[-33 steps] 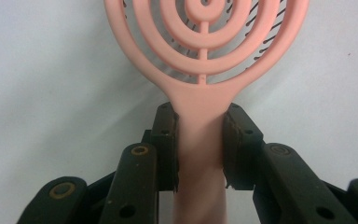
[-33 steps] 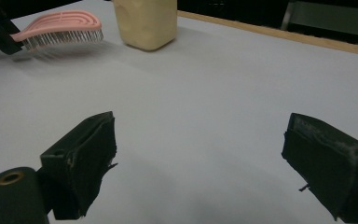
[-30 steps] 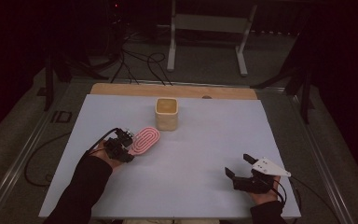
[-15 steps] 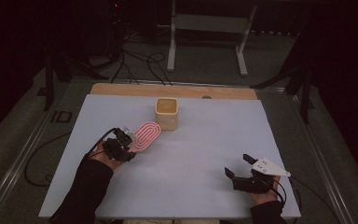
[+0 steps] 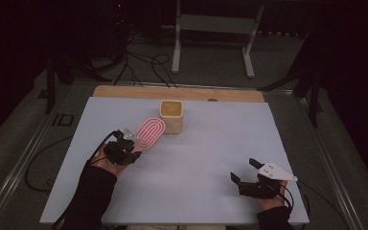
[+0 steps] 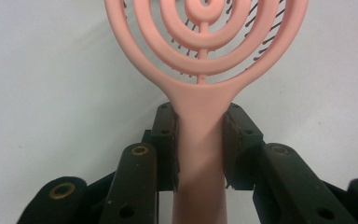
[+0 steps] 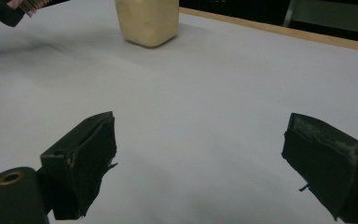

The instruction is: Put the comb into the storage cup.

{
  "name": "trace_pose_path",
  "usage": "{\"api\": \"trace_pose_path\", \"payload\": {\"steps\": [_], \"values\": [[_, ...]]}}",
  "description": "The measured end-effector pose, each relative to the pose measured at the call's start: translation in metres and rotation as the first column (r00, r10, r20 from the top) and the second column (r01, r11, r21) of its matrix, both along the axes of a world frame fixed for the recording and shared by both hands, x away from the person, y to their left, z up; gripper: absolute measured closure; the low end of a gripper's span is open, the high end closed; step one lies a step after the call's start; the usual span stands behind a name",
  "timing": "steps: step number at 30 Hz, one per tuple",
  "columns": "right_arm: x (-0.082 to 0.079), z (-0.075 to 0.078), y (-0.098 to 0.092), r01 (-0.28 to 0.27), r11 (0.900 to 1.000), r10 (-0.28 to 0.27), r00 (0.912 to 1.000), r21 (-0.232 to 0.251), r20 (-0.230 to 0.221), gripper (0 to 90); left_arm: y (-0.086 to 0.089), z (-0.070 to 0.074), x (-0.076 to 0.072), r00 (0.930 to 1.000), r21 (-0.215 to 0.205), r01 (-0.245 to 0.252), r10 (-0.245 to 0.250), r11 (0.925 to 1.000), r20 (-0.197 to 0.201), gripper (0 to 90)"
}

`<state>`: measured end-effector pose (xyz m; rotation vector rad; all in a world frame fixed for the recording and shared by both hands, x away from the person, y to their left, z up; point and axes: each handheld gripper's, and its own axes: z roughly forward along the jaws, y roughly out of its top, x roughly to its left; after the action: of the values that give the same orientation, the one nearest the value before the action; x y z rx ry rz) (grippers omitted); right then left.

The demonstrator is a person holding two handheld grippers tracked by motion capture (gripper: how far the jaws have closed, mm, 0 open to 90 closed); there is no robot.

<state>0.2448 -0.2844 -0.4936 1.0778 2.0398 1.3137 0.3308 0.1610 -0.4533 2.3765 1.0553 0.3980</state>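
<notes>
A pink hairbrush (image 5: 151, 132) with an oval ringed head hangs over the white table, its head pointing at a beige square cup (image 5: 172, 116). My left gripper (image 5: 132, 143) is shut on the brush's handle (image 6: 199, 140), with a pad pressing on each side. The brush head reaches close to the cup's left side; I cannot tell whether they touch. My right gripper (image 5: 244, 170) rests near the table's front right, its jaws wide open with nothing between them (image 7: 200, 158). The cup (image 7: 147, 21) stands far ahead of it.
A white sheet (image 5: 211, 143) covers the table, with a strip of wood (image 5: 172, 92) along the far edge. Behind the table stand metal frame legs (image 5: 176, 43), and cables lie on the dark floor.
My left gripper has carried the brush a little away from the person, so its head is now closer to the cup. The right gripper has not moved.
</notes>
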Motion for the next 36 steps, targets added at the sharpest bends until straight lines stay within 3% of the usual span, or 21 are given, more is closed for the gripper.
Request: {"api": "trace_pose_path", "payload": {"steps": [5,13,16,25,28,31,33,36], "values": [[0.000,0.000,0.000,0.000,1.000,0.000,1.0000,0.000,-0.002,9.4,0.000,0.002,-0.002,0.9996,-0.010,-0.005,0.005,0.9999,0.028,69.9],[0.000,-0.001,0.003,-0.005,1.000,0.005,1.0000,-0.005,-0.005,9.4,-0.001,0.007,-0.004,0.9941,-0.072,-0.017,0.024,0.9973,0.106,69.9],[0.000,-0.002,0.004,-0.004,1.000,0.004,1.0000,-0.005,-0.005,9.4,-0.002,0.010,-0.004,0.9888,-0.107,-0.021,0.037,0.9940,0.144,69.9],[0.000,-0.002,0.005,-0.013,1.000,0.013,0.9999,-0.001,-0.008,9.4,-0.013,0.015,-0.006,0.9749,-0.112,-0.014,0.038,0.9936,0.219,69.9],[0.001,-0.003,0.006,-0.016,1.000,0.016,0.9998,0.002,-0.008,9.4,-0.018,0.017,-0.007,0.9674,-0.129,-0.006,0.039,0.9916,0.250,69.9],[0.001,-0.003,0.006,-0.021,1.000,0.021,0.9997,0.004,-0.009,9.3,-0.020,0.017,-0.007,0.9661,-0.127,0.003,0.030,0.9919,0.256,69.9],[0.001,-0.003,0.008,-0.028,1.000,0.028,0.9995,0.010,-0.013,9.3,-0.022,0.017,-0.008,0.9622,-0.118,0.007,0.025,0.9930,0.271,69.9],[0.003,-0.003,0.009,-0.042,0.999,0.042,0.9988,0.025,-0.023,9.3,-0.025,0.019,-0.008,0.9541,-0.138,0.025,0.017,0.9901,0.299,69.9]]}}
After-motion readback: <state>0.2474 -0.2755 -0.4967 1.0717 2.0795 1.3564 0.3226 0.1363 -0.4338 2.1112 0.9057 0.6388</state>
